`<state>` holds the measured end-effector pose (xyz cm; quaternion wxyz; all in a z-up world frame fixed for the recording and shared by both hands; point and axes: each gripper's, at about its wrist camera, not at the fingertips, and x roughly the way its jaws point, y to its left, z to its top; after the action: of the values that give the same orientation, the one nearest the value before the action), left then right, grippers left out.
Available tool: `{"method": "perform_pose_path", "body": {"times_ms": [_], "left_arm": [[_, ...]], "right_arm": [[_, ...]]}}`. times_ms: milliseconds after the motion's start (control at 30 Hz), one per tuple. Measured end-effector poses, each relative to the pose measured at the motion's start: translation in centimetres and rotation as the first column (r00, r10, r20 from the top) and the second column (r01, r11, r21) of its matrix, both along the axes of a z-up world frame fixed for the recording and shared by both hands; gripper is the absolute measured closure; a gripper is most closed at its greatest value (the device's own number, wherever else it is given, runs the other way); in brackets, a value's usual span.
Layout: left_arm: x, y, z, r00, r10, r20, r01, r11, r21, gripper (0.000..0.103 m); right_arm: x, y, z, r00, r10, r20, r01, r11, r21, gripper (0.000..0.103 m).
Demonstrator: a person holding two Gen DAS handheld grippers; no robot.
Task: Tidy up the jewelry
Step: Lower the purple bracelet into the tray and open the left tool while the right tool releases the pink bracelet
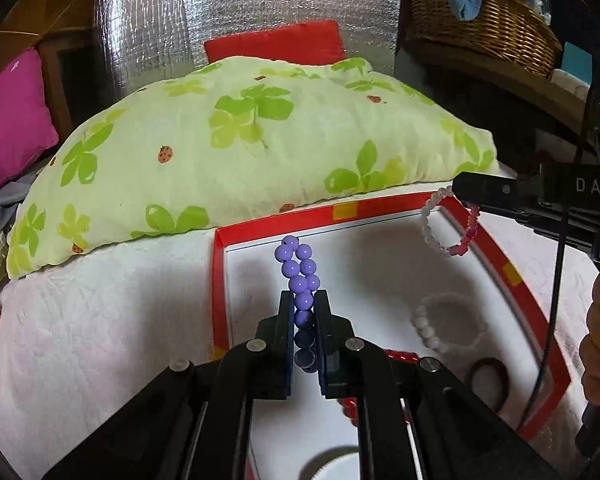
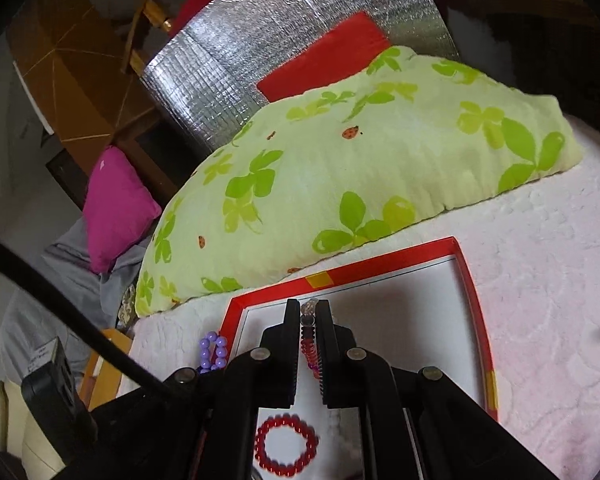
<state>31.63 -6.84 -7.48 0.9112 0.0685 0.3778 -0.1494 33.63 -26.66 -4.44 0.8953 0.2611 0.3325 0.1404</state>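
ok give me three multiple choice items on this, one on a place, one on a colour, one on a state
1. Where does the white bracelet lie?
A. on the pillow
B. in the tray
C. in the basket

2. What colour are the beads in the left gripper?
A. purple
B. green
C. yellow

3. How does the right gripper stand?
A. open, nothing in it
B. shut on a ring
C. shut on the pink-and-white bracelet

Key:
1 B, it rests on the tray's white floor, inside the red rim.
2 A, the left wrist view shows purple beads running between the fingers and out past the tips.
3 C, in the right wrist view beads sit pinched between the fingers, and in the left wrist view the loop hangs from that gripper's tip.
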Motion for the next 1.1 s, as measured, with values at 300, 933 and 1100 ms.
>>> {"method": "perform_pose_path", "body": {"times_ms": [300,933,1100], "left_arm": [[0.5,0.1,-0.4,1.000,0.007,0.003,-0.007,1.000,0.029,0.093],[0.6,-0.7,-1.9,0.999,-0.005,-0.038,0.007,0.999,0.053,0.093],[0.7,-0.8,-2.2,0.998,-0.005,-0.055,0.008,0.998,0.065,0.093]], "right_arm": [[2.2,-0.3,-2.3,0.998,-0.014,-0.069,0.017,0.999,0.039,0.095],[2.9,-0.2,-3.7,0.994,-0.020,-0.111,0.024,0.999,0.037,0.094],[3.2,-0.4,-4.2,0.992,-0.028,-0.123,0.032,0.999,0.034,0.094]]}}
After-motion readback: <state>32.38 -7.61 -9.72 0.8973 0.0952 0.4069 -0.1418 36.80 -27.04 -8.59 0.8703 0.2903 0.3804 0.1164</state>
